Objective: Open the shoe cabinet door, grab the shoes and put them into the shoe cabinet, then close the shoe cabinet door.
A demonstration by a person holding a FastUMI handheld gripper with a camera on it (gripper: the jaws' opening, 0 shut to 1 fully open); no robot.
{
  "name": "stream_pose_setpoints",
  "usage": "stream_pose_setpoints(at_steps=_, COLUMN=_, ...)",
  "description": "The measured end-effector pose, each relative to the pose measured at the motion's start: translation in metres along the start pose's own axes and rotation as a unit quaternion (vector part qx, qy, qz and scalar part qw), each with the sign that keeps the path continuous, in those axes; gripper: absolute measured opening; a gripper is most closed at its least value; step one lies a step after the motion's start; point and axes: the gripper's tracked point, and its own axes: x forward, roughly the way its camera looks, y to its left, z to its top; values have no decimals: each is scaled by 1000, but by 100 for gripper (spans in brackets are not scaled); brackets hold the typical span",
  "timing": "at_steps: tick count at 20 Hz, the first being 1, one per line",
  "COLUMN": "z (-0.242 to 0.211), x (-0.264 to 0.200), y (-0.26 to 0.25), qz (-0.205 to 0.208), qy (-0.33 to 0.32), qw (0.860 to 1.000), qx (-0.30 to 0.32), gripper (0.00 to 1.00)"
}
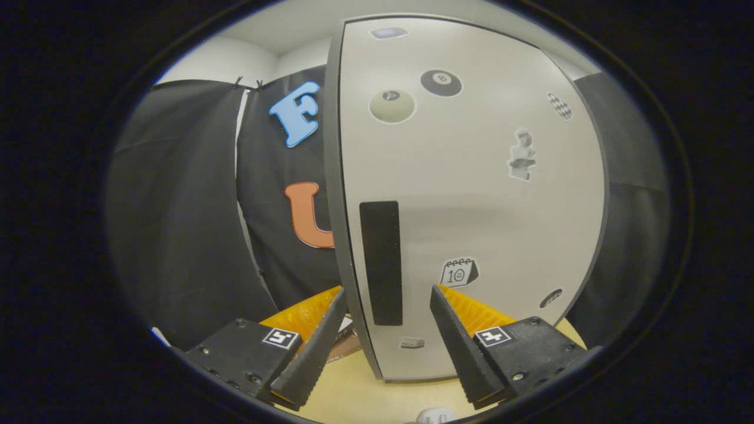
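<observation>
The shoe cabinet door (471, 194) is a tall white panel with several stickers, standing close in front of me. A black vertical handle strip (380, 262) runs near its dark left edge (337, 194). My gripper (389, 290) is open, and its fingers straddle that edge: the left fingertip (336, 303) lies just left of the edge, the right fingertip (439, 297) is in front of the panel, right of the handle. Neither finger visibly presses on the door. A small brown thing (347, 348) peeks out beside the left finger near the door's foot; I cannot tell what it is.
The door stands on a pale wooden surface (365, 391). Black booth cloth (194, 224) hangs to the left and right of the cabinet. A small white round object (436, 416) lies on the surface between the finger bases.
</observation>
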Motion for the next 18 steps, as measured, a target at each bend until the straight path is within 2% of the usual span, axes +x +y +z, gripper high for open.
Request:
stream_pose_setpoints(at_steps=3, z=6, x=16, y=0, qz=-12, qy=-8, qw=1000, qx=-4, gripper=86)
stream_pose_setpoints(at_steps=6, z=5, x=25, y=5, qz=-10, qy=-7, qw=1000, qx=-9, gripper=74)
stream_pose_setpoints(at_steps=8, z=7, x=27, y=2, qz=-24, qy=-9, qw=1000, qx=-9, gripper=69)
stream_pose_setpoints(at_steps=10, z=6, x=29, y=-4, qz=-44, qy=-12, qw=999, qx=-11, gripper=59)
stream_pose_setpoints(at_steps=12, z=5, x=29, y=-1, qz=-46, qy=-14, qw=999, qx=-4, gripper=42)
stream_pose_setpoints(at_steps=15, z=4, x=28, y=-5, qz=-61, qy=-11, qw=998, qx=-12, gripper=38)
stream_pose_setpoints(at_steps=18, z=3, x=26, y=-4, qz=-48, qy=-1, qw=999, qx=-9, gripper=34)
